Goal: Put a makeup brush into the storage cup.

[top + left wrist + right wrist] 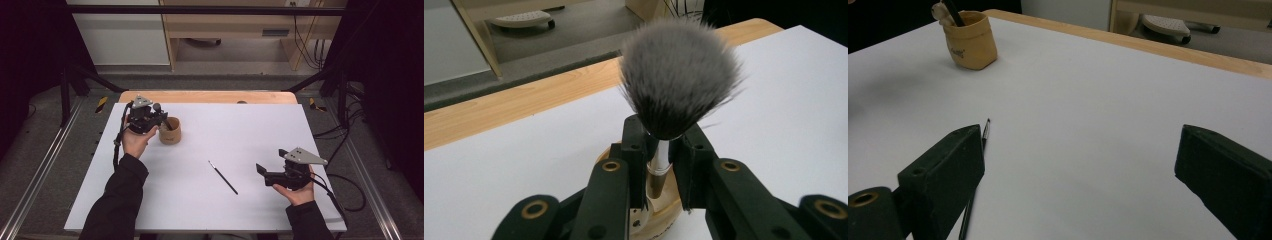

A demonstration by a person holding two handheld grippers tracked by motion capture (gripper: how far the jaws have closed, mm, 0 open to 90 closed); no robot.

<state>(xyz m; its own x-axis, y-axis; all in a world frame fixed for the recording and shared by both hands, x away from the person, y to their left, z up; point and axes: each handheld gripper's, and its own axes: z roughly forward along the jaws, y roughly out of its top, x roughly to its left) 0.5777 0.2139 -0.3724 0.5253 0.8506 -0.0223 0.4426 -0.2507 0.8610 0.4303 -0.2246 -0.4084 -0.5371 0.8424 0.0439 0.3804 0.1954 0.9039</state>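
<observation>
Standing between the left gripper (664,165) jaws, brush (676,75) clamped.

Black tongs (1088,165), brass-ringed screw holes

Soft-bristled brush (679,75) with glossy metal ferrule; matt wooden cup (170,131).

Overhead view and right gripper view share the cup (170,131)
</observation>
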